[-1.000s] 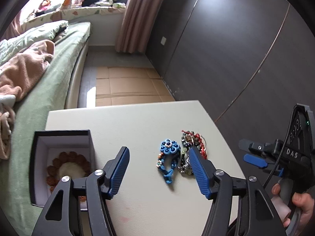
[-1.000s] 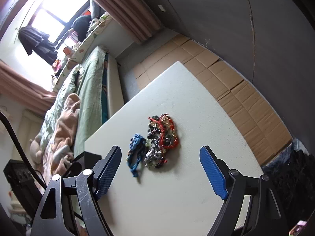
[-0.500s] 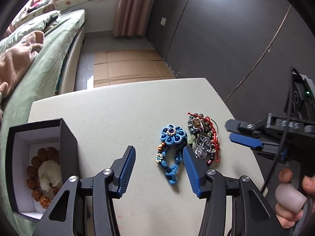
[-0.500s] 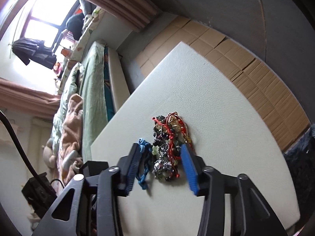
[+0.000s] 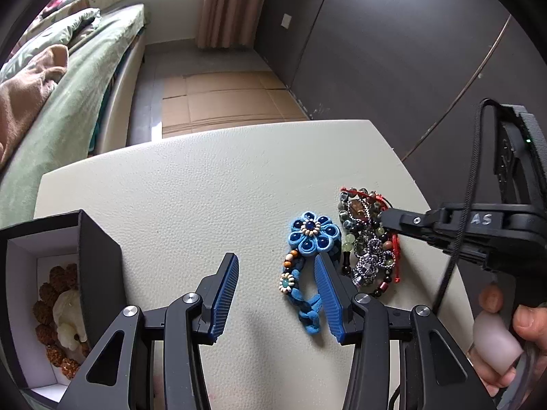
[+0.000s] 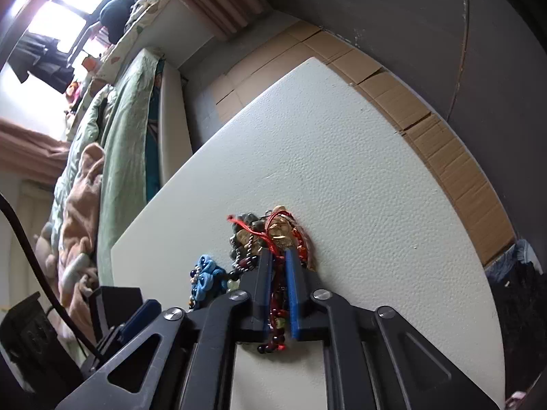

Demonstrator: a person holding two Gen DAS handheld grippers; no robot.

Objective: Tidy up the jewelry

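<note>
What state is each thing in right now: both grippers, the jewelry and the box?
Left gripper: jaws closing, nothing between them.
Right gripper: jaws closing on the beaded tangle.
Blue flower bracelet: flat on the table, ungripped.
Black box: open, brown bead bracelet inside.

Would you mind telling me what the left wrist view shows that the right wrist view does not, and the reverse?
Left wrist only: inside the black box, brown beads around a pale piece, and a hand on the right gripper's handle.

Right wrist only: the right gripper closing on red beaded strands.

Both: the blue flower bracelet, the tangled jewelry pile and the cream table.
</note>
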